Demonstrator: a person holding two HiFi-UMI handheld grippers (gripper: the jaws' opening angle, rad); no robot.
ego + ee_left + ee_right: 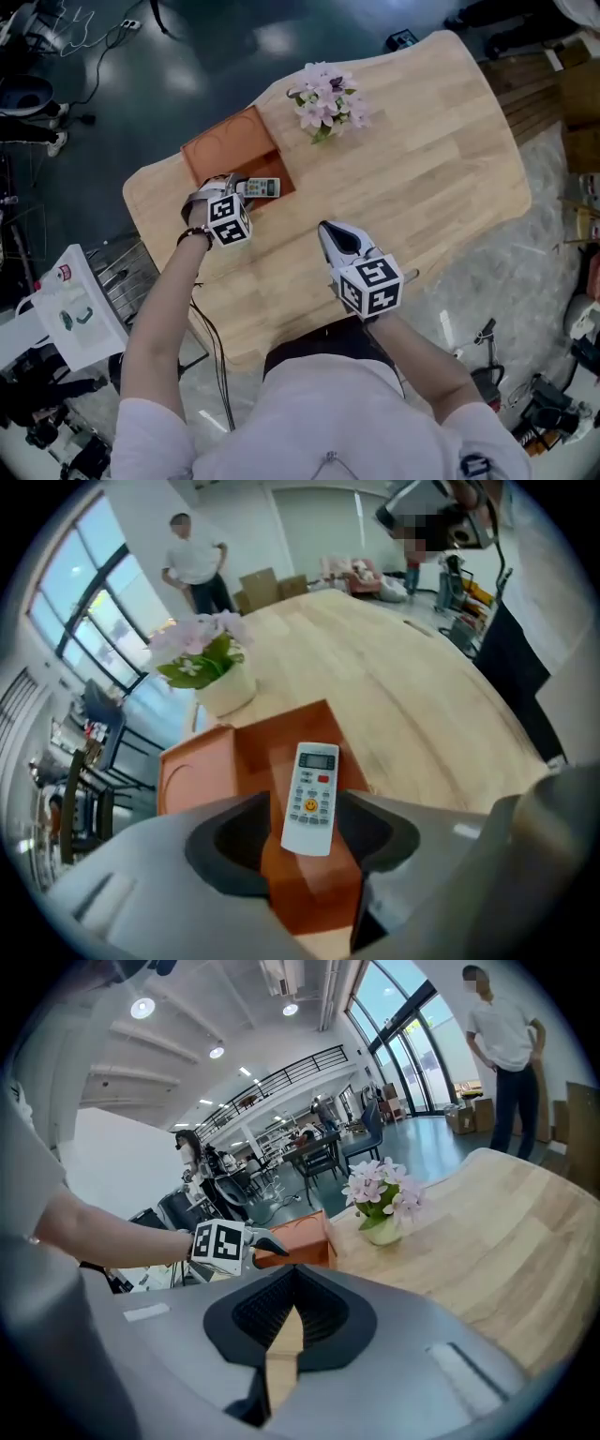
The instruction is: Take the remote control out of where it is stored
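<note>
A white remote control lies on the near end of a brown leather tray at the table's left side. My left gripper is open, its jaws either side of the remote's near end; a thin strip of tray shows between the left jaw and the remote. The remote's screen end points away from me. My right gripper hovers shut and empty over the table's near middle. In the right gripper view the left gripper sits at the tray.
A pot of pink flowers stands just beyond the tray. The wooden table stretches right. A wire cart sits by the table's left edge. A person stands beyond the far end.
</note>
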